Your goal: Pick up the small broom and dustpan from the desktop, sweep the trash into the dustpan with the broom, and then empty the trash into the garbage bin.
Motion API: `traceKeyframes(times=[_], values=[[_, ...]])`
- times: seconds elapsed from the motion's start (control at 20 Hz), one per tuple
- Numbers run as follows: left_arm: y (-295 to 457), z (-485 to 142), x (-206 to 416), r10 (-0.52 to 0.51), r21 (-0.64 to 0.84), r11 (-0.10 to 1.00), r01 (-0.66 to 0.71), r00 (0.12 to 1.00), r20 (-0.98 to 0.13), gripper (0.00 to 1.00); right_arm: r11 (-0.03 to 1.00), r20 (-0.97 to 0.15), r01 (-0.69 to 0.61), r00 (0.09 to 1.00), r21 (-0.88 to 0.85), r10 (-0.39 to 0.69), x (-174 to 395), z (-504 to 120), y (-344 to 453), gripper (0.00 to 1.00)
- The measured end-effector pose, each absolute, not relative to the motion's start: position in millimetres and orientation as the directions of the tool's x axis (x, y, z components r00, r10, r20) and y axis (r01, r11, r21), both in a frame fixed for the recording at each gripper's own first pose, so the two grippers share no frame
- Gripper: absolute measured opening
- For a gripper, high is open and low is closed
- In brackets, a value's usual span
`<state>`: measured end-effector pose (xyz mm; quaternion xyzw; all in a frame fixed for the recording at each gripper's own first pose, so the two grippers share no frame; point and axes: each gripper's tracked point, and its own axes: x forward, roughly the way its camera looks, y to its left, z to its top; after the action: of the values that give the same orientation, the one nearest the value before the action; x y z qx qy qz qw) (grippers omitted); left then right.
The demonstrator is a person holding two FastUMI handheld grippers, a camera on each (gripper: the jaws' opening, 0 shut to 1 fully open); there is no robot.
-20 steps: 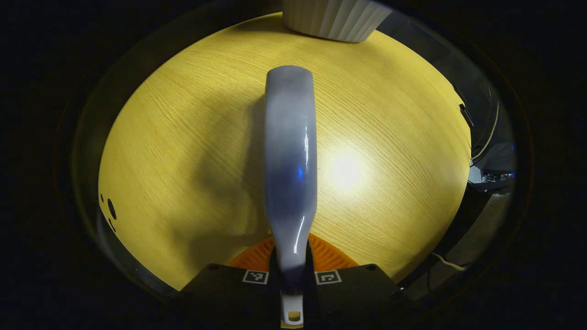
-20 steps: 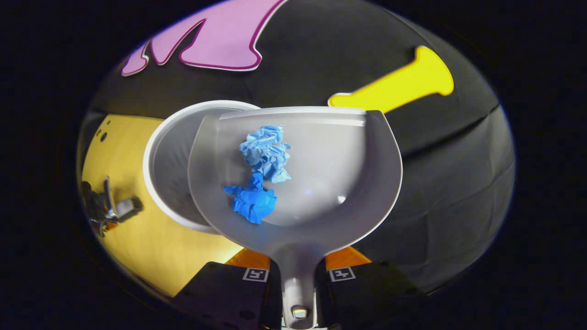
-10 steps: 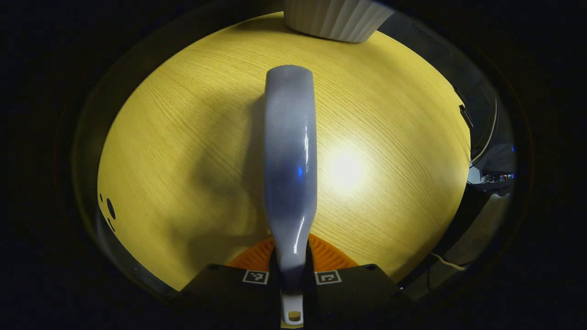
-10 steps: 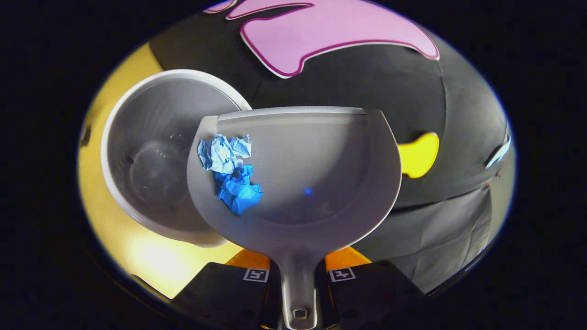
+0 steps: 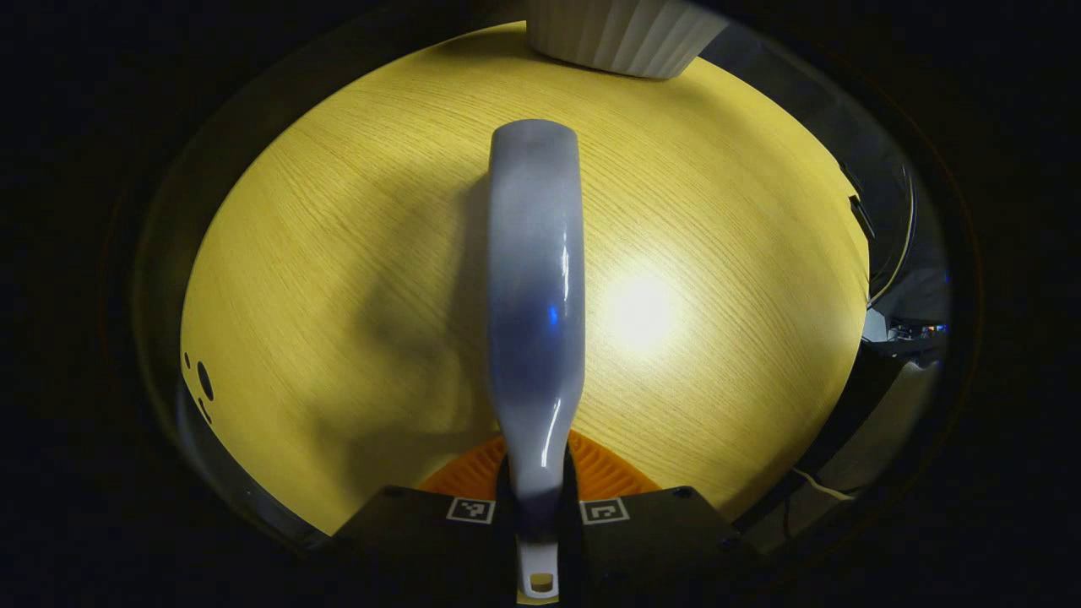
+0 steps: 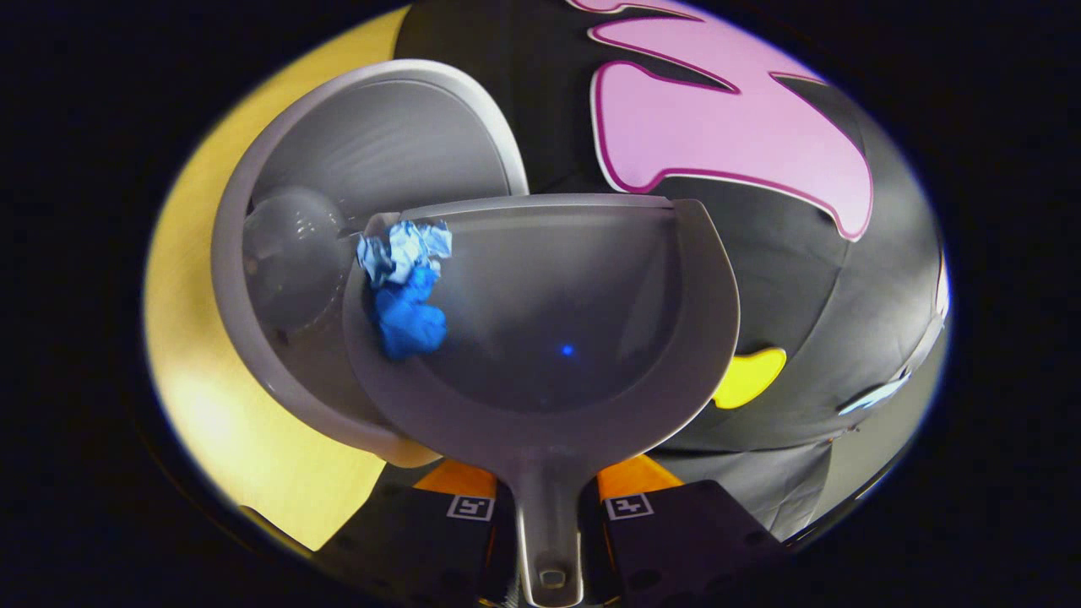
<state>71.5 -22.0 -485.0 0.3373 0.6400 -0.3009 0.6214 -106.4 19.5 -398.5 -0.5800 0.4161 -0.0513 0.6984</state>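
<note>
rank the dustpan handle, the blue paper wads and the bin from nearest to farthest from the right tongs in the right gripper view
1. Dustpan handle: clamped between the right tongs, bottom centre.
2. Paper wads: at the dustpan's left edge, light one just beyond the dark one, close together.
3. Bin: beyond the pan, upper left, its open mouth under the wads' side.

Dustpan tipped over the bin, broom off the desk

The grey dustpan (image 6: 557,338) leans left over the white bin's (image 6: 279,355) open mouth, with a pale blue paper wad (image 6: 404,247) and a darker blue one (image 6: 410,319) bunched at its left edge. The grey broom (image 5: 535,287) points away over the desktop.
</note>
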Motion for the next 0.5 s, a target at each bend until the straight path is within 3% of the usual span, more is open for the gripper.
traceKeyframes(times=[0.05, 0.2, 0.5], values=[[-22.2, -485.1, 71.4, 0.057, 0.034, 0.592, 0.805, 0.000, -0.998, 0.19, 0.306, -0.520, -0.421, 0.651, -0.854, -0.553, -107.3, -400.7, 17.5, 0.33], [-22.2, -485.5, 71.6, 0.057, 0.032, 0.593, 0.804, -0.002, -0.998, 0.22, 0.256, -0.481, -0.411, 0.677, -0.875, -0.557, -101.7, -400.5, 16.4, 0.33], [-22.2, -486.1, 71.6, 0.061, 0.030, 0.593, 0.805, -0.008, -0.998, 0.22, 0.338, -0.529, -0.407, 0.645, -0.849, -0.552, -108.0, -405.6, 15.5, 0.33]])
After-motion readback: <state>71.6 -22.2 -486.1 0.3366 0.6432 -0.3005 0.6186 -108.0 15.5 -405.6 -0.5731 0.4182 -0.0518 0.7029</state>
